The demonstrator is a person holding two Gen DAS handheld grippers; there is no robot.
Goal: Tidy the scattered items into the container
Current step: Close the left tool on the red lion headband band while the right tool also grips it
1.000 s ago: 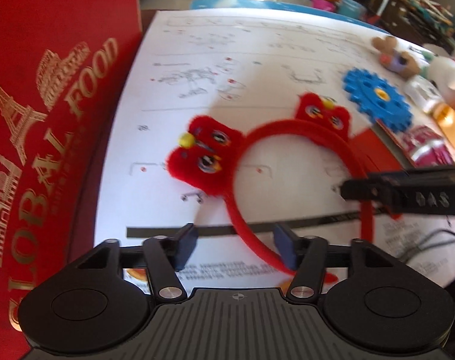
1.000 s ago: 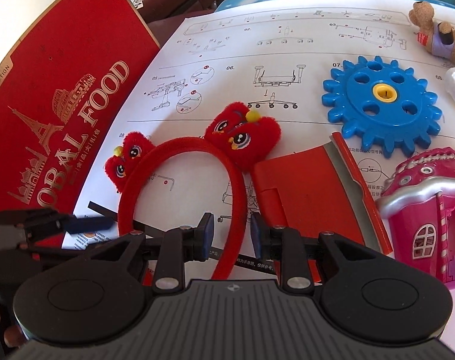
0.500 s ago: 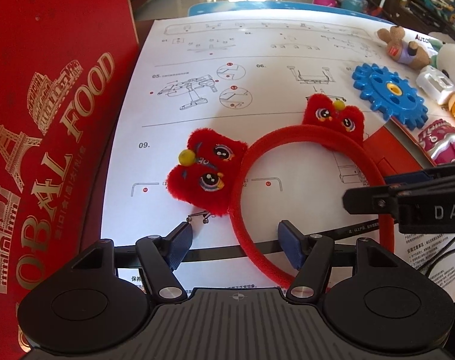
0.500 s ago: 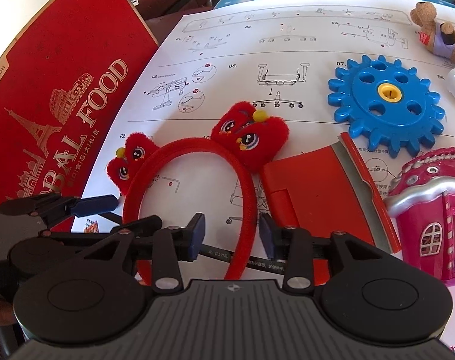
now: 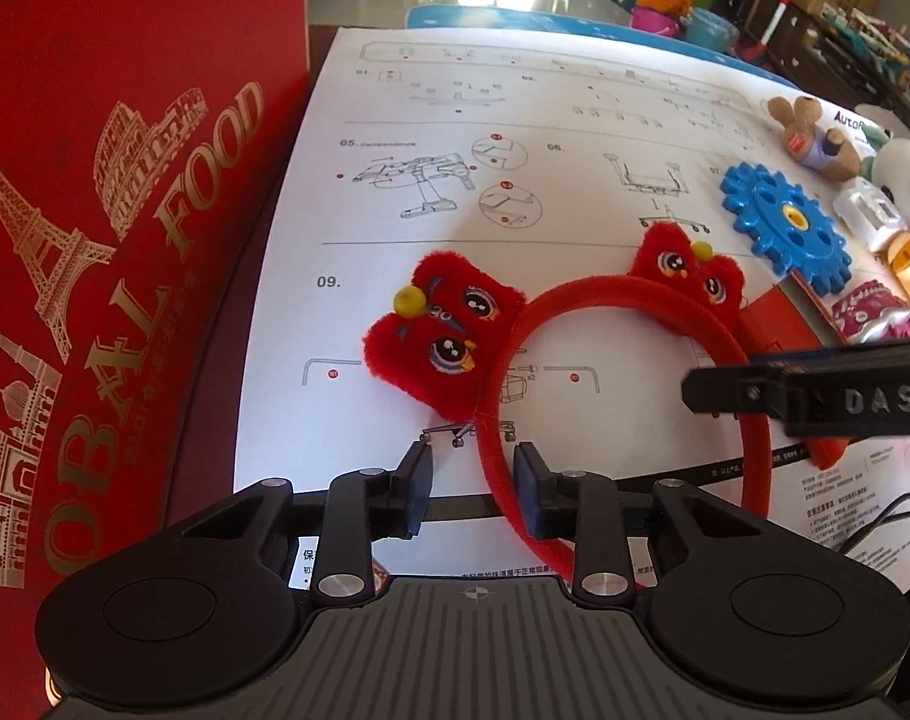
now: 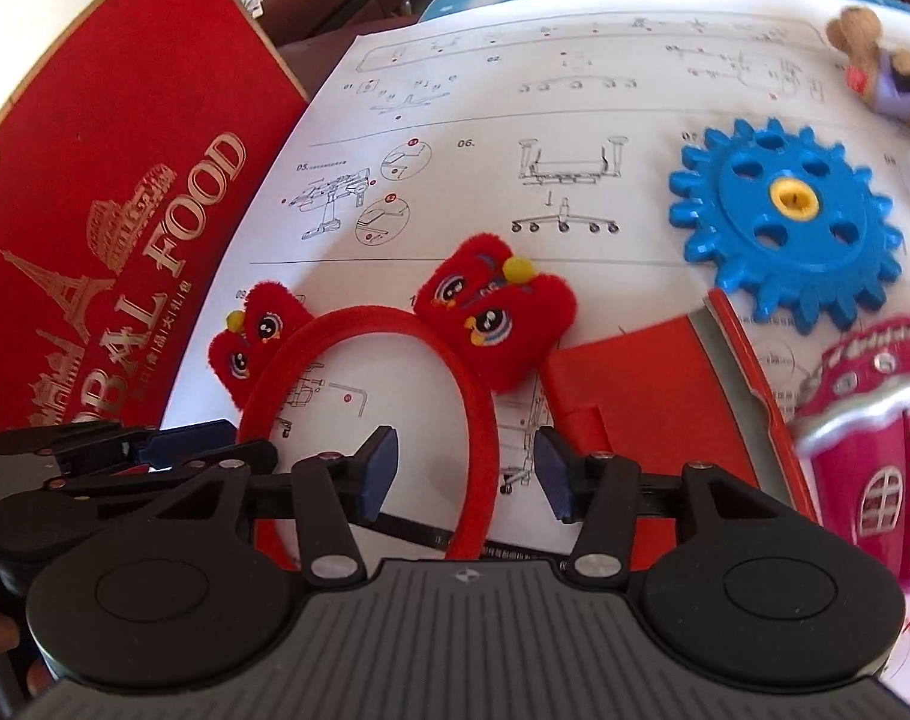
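White instruction paper printed with chair-assembly diagrams covers the tabletop, and beyond its far edge a cluttered room of bright toys and boxes shows. On the sheet lies a red plush headband with two lion-face ears, flat, just beside a red box lettered in gold on the left. Near it on the right lie a red folder, a blue gear, a pink toy house and a small teddy bear. Both tools point steeply down. The left gripper straddles one leg of the band, its jaws closing, one pad touching the plush, not yet clamped. The right gripper straddles the other leg, jaws opening, pads clear of it.
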